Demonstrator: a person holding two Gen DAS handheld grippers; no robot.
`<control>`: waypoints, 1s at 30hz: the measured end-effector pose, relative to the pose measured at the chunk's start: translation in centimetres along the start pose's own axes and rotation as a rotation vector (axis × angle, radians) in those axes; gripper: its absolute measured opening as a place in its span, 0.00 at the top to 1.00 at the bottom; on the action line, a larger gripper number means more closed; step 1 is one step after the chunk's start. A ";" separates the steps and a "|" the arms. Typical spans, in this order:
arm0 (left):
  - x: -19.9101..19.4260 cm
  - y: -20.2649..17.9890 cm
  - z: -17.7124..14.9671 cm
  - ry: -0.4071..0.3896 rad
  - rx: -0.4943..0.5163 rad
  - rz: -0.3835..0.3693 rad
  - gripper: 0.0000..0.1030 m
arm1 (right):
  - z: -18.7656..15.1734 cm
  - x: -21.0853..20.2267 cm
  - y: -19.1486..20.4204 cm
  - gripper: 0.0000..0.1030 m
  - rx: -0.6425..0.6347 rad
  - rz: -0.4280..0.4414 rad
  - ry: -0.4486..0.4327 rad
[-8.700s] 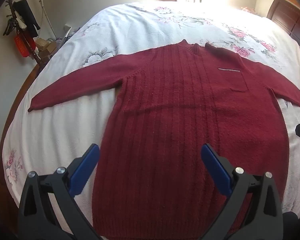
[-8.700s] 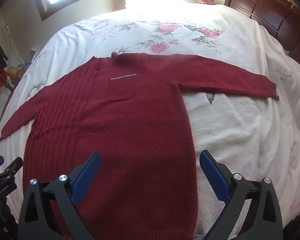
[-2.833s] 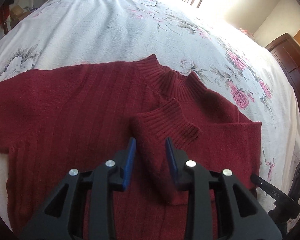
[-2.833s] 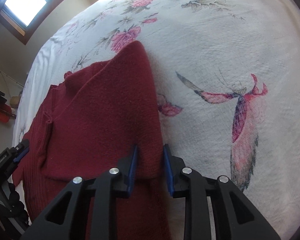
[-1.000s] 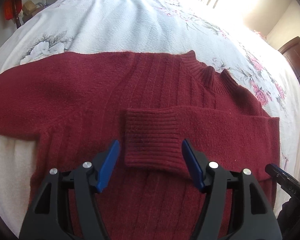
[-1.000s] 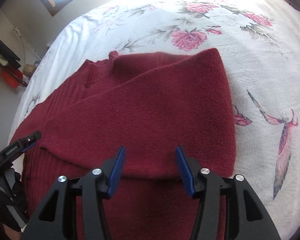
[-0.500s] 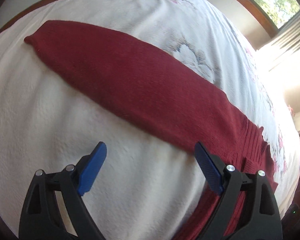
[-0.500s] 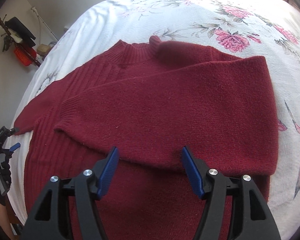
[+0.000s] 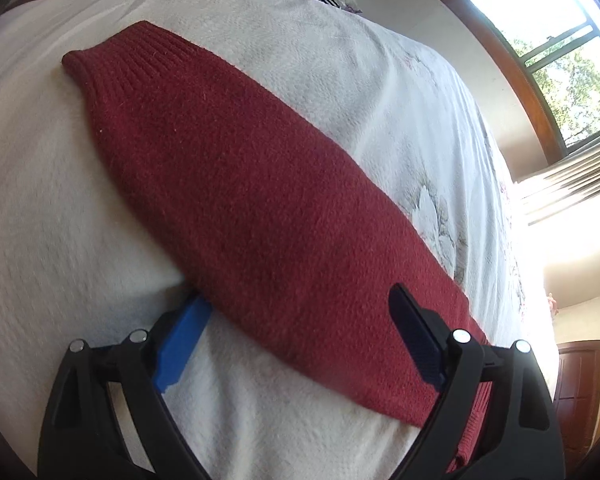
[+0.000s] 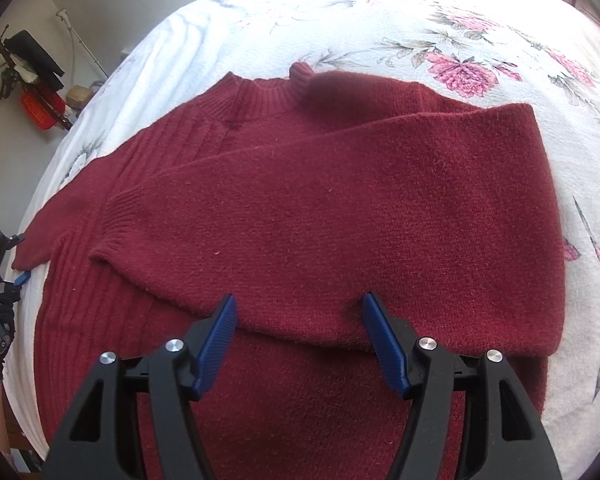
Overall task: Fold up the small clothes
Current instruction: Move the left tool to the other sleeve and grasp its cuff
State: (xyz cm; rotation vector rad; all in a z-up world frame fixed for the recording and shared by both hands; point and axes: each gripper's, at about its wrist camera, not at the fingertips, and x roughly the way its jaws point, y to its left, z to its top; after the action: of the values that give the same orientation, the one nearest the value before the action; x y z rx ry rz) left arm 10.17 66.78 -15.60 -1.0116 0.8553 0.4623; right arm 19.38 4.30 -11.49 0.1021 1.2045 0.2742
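Left tongs [image 9: 296, 336], open wide, straddle the unfolded sleeve [image 9: 240, 184] of the maroon sweater [image 10: 300, 220] (positioned for grasping); right tongs [image 10: 304, 344] hover open, empty.

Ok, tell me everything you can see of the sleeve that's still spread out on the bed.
The sleeve is dark red knit with a slightly fuzzy surface, ending in a ribbed cuff. It lies flat and unfolded on the white bedspread, stretched straight out from the sweater. The open left gripper straddles it near the shoulder end: one finger sits at its lower edge, the other over the fabric. In the right wrist view the cuff end reaches the bed's edge, while the other sleeve is folded across the chest.
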 end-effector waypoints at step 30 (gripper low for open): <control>-5.2 -20.8 -13.0 -0.039 0.507 -0.271 0.94 | -0.2 0.0 -0.1 0.35 0.005 0.006 -0.005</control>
State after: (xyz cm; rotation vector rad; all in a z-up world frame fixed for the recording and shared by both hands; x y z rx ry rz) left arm 16.18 45.69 -3.52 -0.6320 0.7357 0.0251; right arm 19.20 4.22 -11.62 0.1106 1.2001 0.2765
